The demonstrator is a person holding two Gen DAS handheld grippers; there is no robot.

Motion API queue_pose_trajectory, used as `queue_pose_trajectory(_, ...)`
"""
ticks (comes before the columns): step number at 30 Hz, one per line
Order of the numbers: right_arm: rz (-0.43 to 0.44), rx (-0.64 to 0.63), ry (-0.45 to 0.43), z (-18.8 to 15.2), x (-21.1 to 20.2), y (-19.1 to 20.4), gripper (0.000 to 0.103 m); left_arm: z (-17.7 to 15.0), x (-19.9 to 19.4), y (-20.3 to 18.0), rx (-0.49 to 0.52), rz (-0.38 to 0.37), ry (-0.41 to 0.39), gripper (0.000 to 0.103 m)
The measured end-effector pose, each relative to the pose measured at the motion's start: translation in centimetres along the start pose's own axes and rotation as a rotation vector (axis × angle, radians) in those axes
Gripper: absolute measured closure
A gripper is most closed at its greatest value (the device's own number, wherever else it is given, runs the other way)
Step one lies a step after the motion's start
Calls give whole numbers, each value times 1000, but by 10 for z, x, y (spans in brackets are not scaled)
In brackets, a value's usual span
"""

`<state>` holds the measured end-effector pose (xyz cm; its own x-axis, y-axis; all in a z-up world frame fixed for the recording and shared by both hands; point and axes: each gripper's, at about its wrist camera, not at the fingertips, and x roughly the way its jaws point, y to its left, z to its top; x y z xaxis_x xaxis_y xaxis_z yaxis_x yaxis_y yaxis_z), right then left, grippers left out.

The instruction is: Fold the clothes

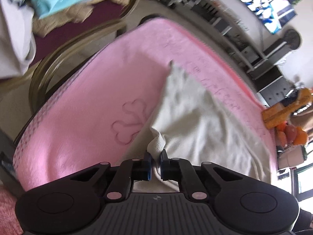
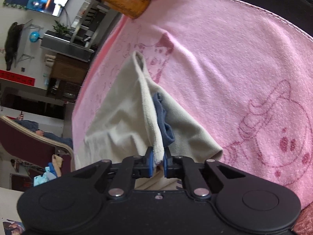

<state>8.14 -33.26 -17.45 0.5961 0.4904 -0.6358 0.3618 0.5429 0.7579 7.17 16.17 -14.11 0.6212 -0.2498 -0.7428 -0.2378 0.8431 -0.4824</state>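
- Left gripper [image 1: 155, 161]: jaws clenched on an edge of the cream-white cotton garment [image 1: 195, 117].
- Right gripper [image 2: 157, 160]: jaws clenched on a cream hem of the same garment [image 2: 121, 117], dark blue inner trim [image 2: 164, 129] just beside.
- Garment: lifted at both pinched points, remainder draped across the pink cartoon-printed towel [image 1: 88, 107] covering the bench.
- Background: heaped clothes on a maroon chair [image 1: 58, 9].

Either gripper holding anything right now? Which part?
Both. The left gripper pinches a bunched edge of the cream garment; the right gripper pinches another hemmed edge of it, lifted off the pink towel.
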Motion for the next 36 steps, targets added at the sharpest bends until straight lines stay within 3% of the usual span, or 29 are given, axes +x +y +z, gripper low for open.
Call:
queue_pose_trajectory(3,227,49,-35,4,-16,2,96,8,-26,-1,-23,-181,-88,98)
queue_pose_trajectory(5,317,46,-88,8,-33,5,96,13,-39,5,-56,-217,-124,98)
queue_pose_trajectory(6,306,42,-99,10,-38,5,96,16,-45,9,-73,-235,-142,98)
queue_pose_trajectory(7,260,37,-101,12,-41,4,96,16,-39,12,-80,-185,-99,98)
queue_pose_trajectory(10,-19,39,-9,12,-26,-7,96,6,-12,18,-68,-16,59,98)
queue_pose_trajectory(14,-157,-38,32,5,-15,-3,97,-5,4,6,26,87,119,98)
queue_pose_trajectory(16,-145,-51,25,4,-16,1,97,-1,-3,9,-4,38,82,98)
queue_pose_trajectory(21,4,-8,-16,7,-34,2,97,6,-24,17,-82,-93,-13,98)
queue_pose_trajectory(24,78,19,-29,8,-44,0,97,5,-38,20,-101,-127,-31,98)
queue_pose_trajectory(34,80,-26,-28,-8,-65,0,97,-12,-46,20,-76,-109,15,98)
queue_pose_trajectory(36,62,-36,-32,-8,-67,-1,97,-15,-39,17,-43,-46,45,98)
